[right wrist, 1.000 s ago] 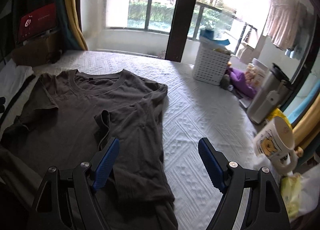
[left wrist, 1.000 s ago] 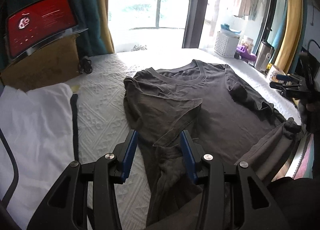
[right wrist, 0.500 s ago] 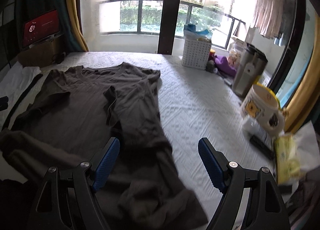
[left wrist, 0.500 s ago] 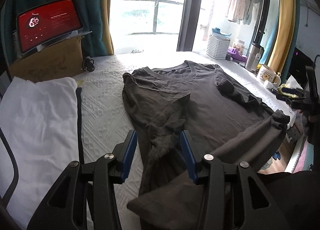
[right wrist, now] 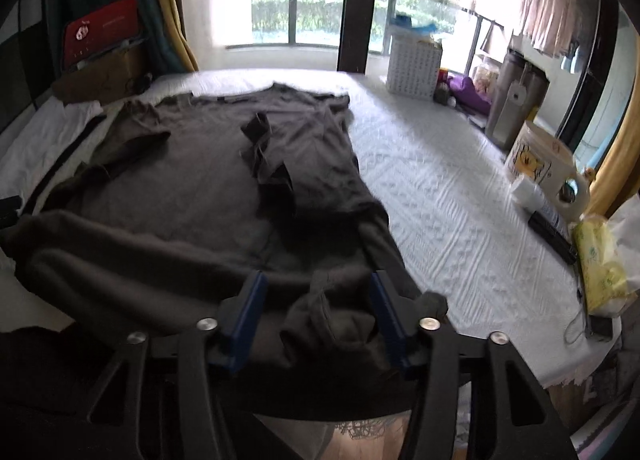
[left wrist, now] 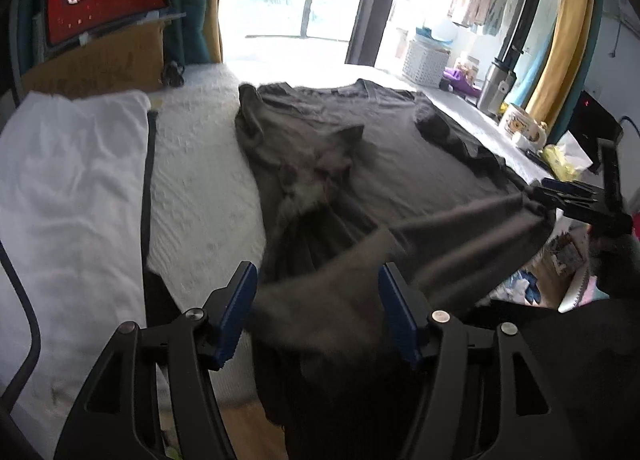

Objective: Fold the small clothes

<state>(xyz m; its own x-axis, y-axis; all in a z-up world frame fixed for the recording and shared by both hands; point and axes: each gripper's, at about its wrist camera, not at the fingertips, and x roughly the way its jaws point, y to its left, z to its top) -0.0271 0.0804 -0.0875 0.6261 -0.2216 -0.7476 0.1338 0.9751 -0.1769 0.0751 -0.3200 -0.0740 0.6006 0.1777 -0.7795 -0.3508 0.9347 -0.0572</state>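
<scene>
1. The dark grey T-shirt (right wrist: 200, 188) lies flat on the white bedspread (right wrist: 440, 196), neckline at the end nearest the balcony window, hem end at the bed edge nearest the cameras
2. Both sleeves already lie turned inward over the shirt's body, so the side folds look done, though they are rumpled rather than crisp
3. The left gripper (left wrist: 316, 314) has the hem bunched between its blue pads; the pads stand fairly wide apart and the cloth is blurred there, so I cannot tell if it pinches the fabric or merely has it draped across
4. The right gripper (right wrist: 318, 318) has the other hem corner gathered between its pads, which sit at a moderate gap; in the left view the cloth runs taut to its tips, so I judge it is gripping the shirt
5. The hem is lifted off the bedspread and stretched between the 2 tools
6. What seems left: carry the hem toward the neckline for the lengthwise fold, release, then smooth
7. A white garment (left wrist: 68, 188) lies beside the T-shirt on its left, apparently unfolded
</scene>
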